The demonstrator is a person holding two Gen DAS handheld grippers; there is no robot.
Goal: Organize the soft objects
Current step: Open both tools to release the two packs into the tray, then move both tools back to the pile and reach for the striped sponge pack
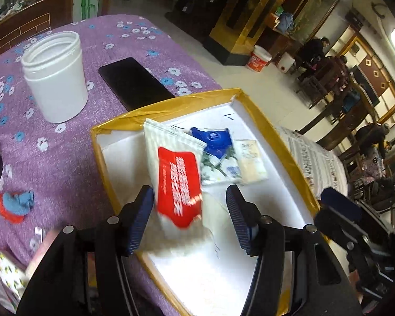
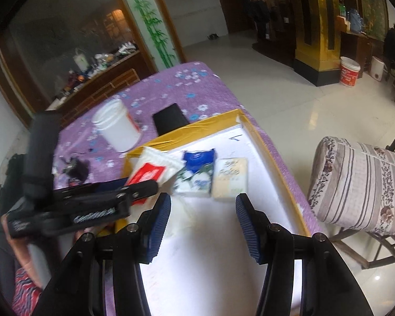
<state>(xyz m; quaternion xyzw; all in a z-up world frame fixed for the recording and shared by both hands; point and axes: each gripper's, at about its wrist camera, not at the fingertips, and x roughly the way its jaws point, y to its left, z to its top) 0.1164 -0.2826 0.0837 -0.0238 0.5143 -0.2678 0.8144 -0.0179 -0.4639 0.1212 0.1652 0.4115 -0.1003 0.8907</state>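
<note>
Three soft packets in one gold-edged tray (image 1: 273,131). Red-and-white packet (image 1: 176,181): blurred, tilted, between the spread fingers of the left gripper (image 1: 191,218), its pads clear of it. Blue-and-white packet (image 1: 218,155) and cream packet (image 1: 251,163): flat, beyond the fingertips. Right gripper (image 2: 202,226): fingers spread, nothing between. One white jar (image 1: 55,76), one black phone (image 1: 134,83), beyond the tray.

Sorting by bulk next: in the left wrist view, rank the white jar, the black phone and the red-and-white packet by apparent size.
1. white jar
2. red-and-white packet, nearer the camera and blurred, so its rank is unsure against the jar
3. black phone
</note>
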